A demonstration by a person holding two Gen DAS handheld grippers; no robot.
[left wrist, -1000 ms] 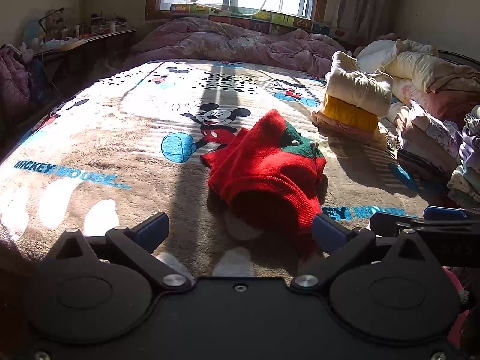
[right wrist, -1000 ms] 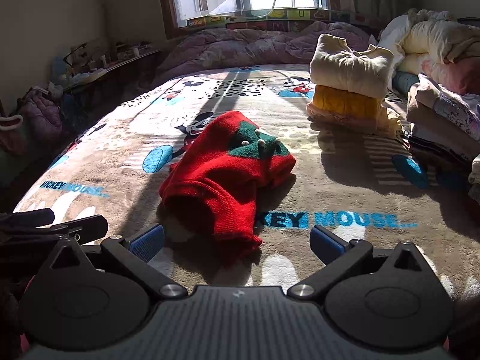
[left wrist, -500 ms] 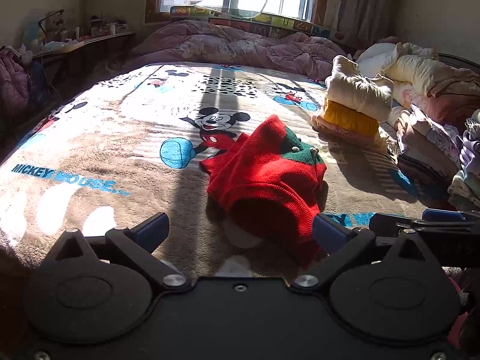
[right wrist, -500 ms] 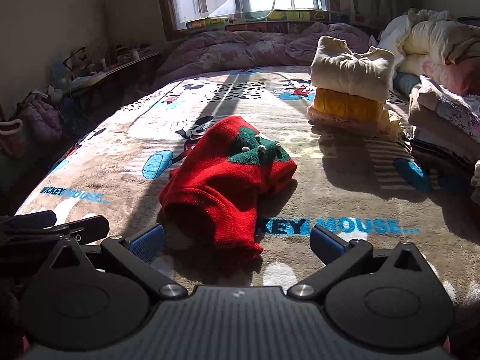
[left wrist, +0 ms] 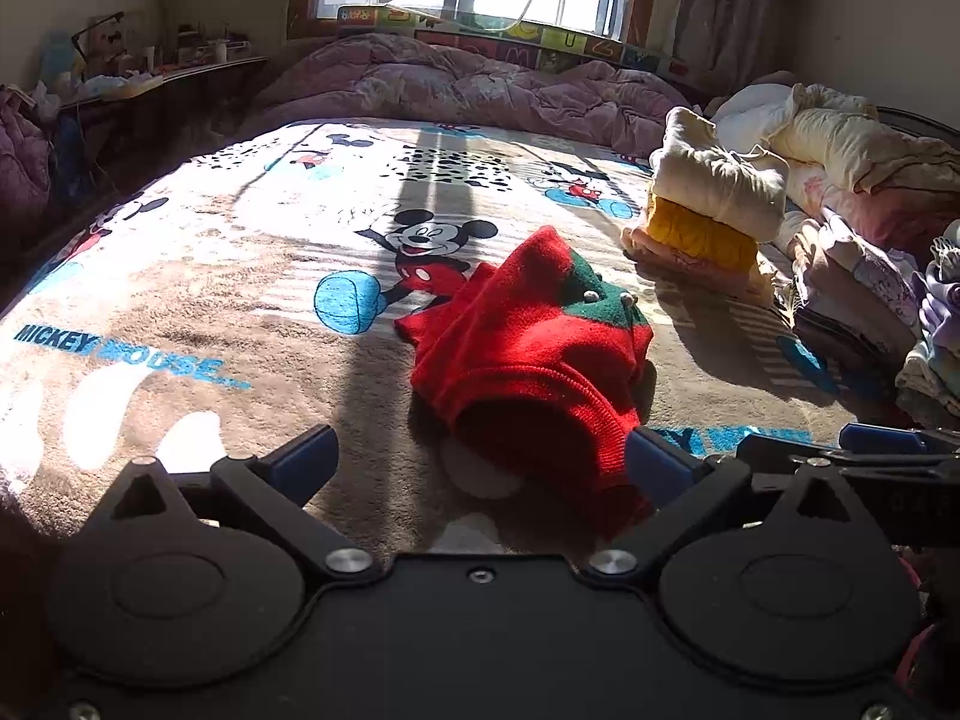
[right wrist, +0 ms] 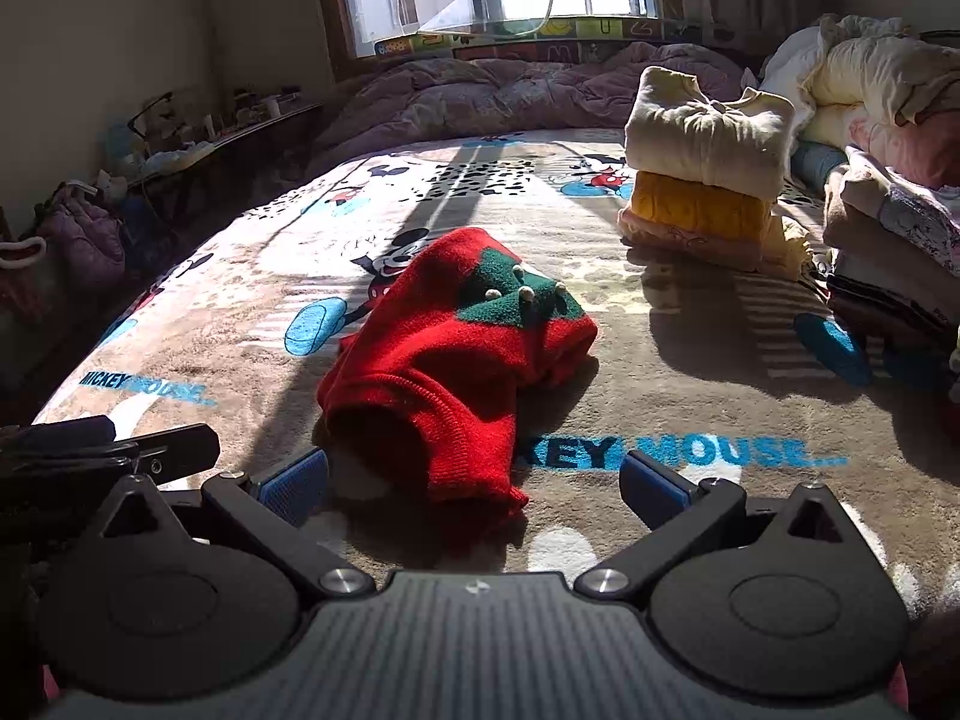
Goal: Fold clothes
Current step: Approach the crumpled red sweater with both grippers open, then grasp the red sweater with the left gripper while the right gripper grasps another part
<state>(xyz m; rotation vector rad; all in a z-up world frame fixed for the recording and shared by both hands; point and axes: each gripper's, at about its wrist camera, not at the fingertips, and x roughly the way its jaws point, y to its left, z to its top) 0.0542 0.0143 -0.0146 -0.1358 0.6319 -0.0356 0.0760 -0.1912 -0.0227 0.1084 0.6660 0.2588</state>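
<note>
Sunlit bed under a Mickey Mouse blanket carries a crumpled red sweater near its middle, with a stack of folded clothes beyond it to the right. Left gripper and right gripper hover side by side before the sweater's hem, jaws wide, holding nothing.

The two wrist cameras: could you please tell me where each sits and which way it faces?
Left wrist: on the left claw, low over the blanket, facing the window; its open fingers frame the red sweater, the right claw at its right edge.
Right wrist: on the right claw, same heading; the left claw at its left edge.
Shared: sweater, blanket, folded stack.
</note>
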